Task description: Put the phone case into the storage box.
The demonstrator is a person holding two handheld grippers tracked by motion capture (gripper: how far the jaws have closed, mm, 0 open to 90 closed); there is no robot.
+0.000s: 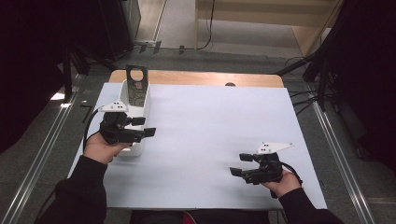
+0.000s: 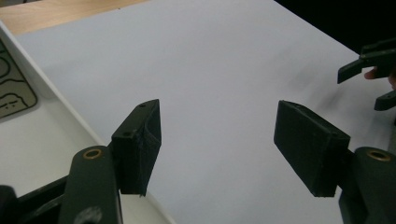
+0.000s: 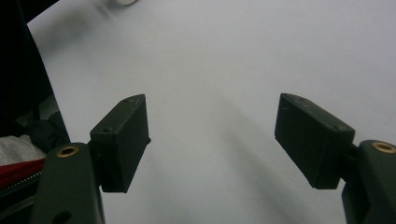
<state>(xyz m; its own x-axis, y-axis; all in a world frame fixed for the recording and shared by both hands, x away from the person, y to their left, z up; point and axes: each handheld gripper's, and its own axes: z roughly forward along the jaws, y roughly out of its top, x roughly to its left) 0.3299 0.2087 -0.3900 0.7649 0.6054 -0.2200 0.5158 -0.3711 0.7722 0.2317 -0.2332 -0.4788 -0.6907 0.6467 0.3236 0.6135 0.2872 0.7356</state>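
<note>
A white rectangular tray stands at the left of the white table, with a dark patterned plate leaning upright at its far end. My left gripper hovers over the tray's near right edge, open and holding nothing. In the left gripper view the left gripper has its jaws wide apart above bare table beside the tray wall; the plate shows at the left edge. My right gripper sits near the front right, open and empty, as the right gripper view also shows.
A wooden strip runs along the table's far edge. Metal floor rails flank the table on both sides. Dark stands and cables sit at the far right. The other gripper's jaws appear at the right of the left gripper view.
</note>
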